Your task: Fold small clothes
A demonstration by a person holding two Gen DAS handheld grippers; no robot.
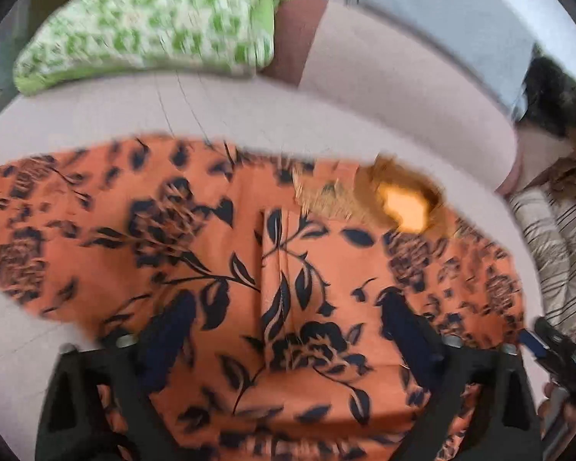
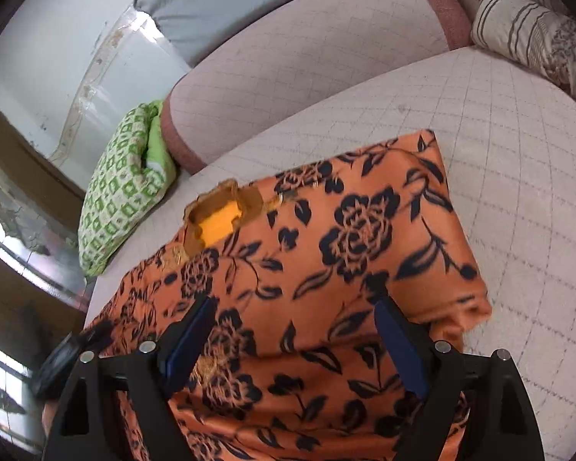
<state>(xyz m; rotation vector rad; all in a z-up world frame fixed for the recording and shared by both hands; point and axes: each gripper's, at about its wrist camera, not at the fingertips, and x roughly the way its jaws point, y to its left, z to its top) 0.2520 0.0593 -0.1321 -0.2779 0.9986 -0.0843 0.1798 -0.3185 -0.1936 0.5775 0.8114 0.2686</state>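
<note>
An orange garment with a dark floral print (image 1: pixel 272 261) lies spread on a pale quilted sofa seat (image 1: pixel 249 115); its gold-trimmed neck opening (image 1: pixel 403 207) faces away. It also shows in the right wrist view (image 2: pixel 349 238), with the neck opening (image 2: pixel 219 223) at the left. My left gripper (image 1: pixel 288 315) is open, its fingers wide apart just above the cloth, holding nothing. My right gripper (image 2: pixel 295 319) is open too, fingers spread over the garment's near part. The right gripper's body shows at the lower right of the left wrist view (image 1: pixel 564 349).
A green-and-white patterned cushion (image 1: pixel 149 27) (image 2: pixel 123 184) lies at the sofa's far end. A striped pillow (image 2: pixel 537 38) (image 1: pixel 556 246) sits on the other side. The pink-edged backrest (image 2: pixel 311 57) rises behind with a grey cloth (image 2: pixel 219 7) over it.
</note>
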